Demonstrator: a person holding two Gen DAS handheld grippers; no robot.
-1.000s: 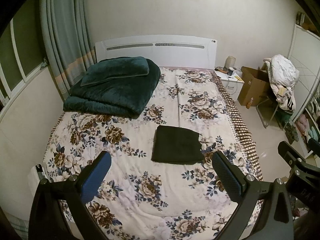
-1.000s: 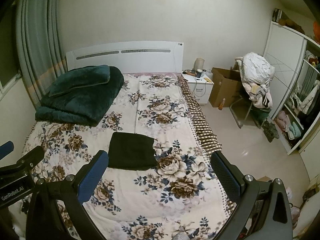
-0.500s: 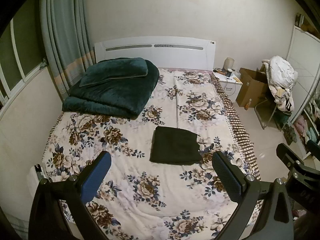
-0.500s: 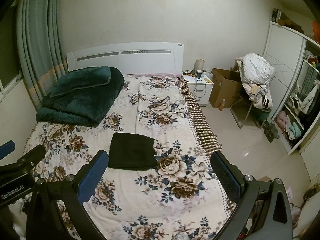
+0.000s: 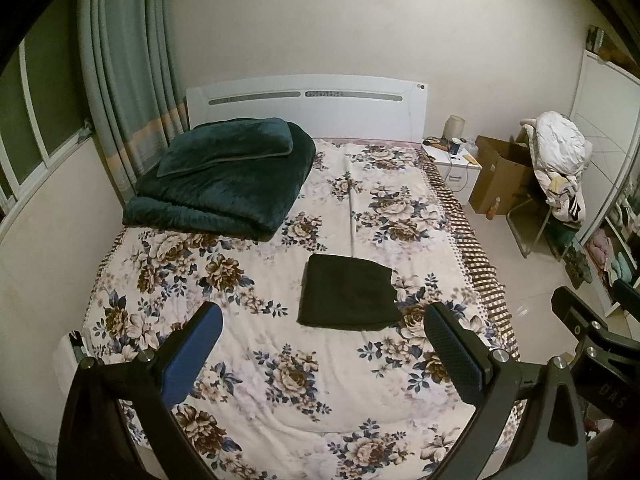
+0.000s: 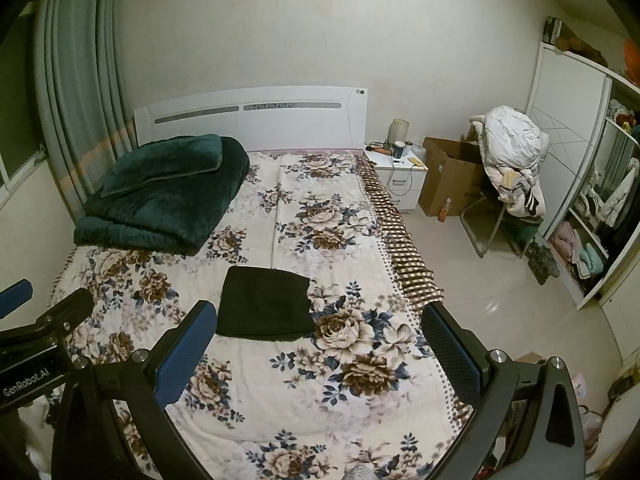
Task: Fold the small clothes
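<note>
- left claw (image 5: 322, 354): spread wide, nothing between the pads, touching nothing; held up above the foot end of the bed (image 5: 256, 352)
- left claw fingers: blue pad (image 5: 192, 354) on one side, black textured pad (image 5: 452, 354) on the other, well apart
- right claw (image 6: 316, 350): also spread wide, empty, no contact with anything; raised over the near right part of the bed (image 6: 360, 392)
- right claw pads (image 6: 186, 352): blue inner faces, far apart from each other
- each claw shows at the edge of the other's view: right one at the lower right edge in the left wrist view, left one at the lower left edge in the right wrist view
- dark folded garment (image 5: 348, 296): lies flat on the floral bedspread, roughly mid-bed, neat rectangle, edges mostly squared; well apart from both claws
- same garment (image 6: 266, 304) in the right wrist view sits just past the left pad in the picture, not touching it
- green blanket (image 5: 224, 178): folded stack near the headboard on the window side, with a green pillow (image 5: 226, 144) on top; well apart from the garment
- white nightstand (image 5: 454, 164) beside the head of the bed, with a cardboard box (image 5: 500, 176) just beside it
- chair piled with clothes (image 6: 512, 152) past the box, near an open wardrobe (image 6: 600, 200)
</note>
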